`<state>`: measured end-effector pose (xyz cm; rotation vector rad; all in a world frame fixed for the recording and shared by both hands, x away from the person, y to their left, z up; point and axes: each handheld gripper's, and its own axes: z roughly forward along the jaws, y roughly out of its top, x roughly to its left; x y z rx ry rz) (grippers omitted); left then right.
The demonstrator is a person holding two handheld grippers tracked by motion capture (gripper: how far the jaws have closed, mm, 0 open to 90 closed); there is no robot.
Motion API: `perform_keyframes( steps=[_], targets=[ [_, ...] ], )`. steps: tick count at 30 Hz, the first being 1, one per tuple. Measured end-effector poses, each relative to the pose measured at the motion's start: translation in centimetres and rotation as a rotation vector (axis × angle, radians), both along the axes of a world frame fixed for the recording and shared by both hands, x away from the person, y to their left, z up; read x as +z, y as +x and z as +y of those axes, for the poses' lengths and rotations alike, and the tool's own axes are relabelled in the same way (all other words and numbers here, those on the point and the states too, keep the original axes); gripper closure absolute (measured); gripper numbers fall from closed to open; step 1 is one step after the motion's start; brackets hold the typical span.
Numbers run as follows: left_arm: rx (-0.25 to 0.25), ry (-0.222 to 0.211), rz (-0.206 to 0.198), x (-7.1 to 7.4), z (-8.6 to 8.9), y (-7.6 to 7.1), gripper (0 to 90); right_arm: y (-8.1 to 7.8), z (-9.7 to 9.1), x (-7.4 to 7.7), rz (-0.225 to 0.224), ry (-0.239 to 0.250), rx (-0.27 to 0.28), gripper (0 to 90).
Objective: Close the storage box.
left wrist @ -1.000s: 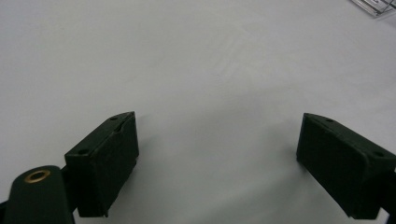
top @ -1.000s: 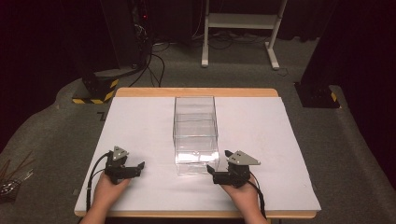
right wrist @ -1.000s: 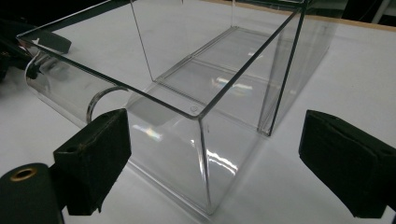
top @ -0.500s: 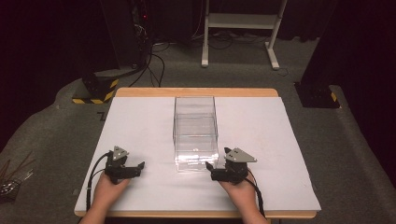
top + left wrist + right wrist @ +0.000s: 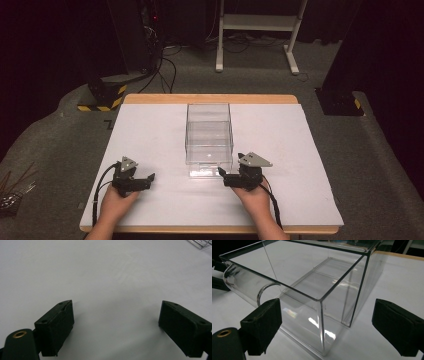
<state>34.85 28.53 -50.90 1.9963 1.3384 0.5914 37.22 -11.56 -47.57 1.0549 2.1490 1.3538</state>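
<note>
Lab or test room: dark curtains, grey carpet, loose cables, hazard-striped base, white-covered table.

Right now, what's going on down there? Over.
Left gripper open, idle on white table. Right gripper open, nosing the clear box. Nothing between them.

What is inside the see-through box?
Nothing lies inside the clear box: through its walls you see its bare floor and the white table cover. Its walls hide nothing, being transparent.
</note>
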Motion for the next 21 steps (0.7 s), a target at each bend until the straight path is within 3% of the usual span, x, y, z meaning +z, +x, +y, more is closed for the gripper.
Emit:
perform_keyframes(
  steps=[21],
  targets=[
    [0.000,-0.002,-0.001,0.0,0.0,0.0,12.9,2.5,0.5,-0.2,0.017,0.030,-0.050,9.2]
  ],
)
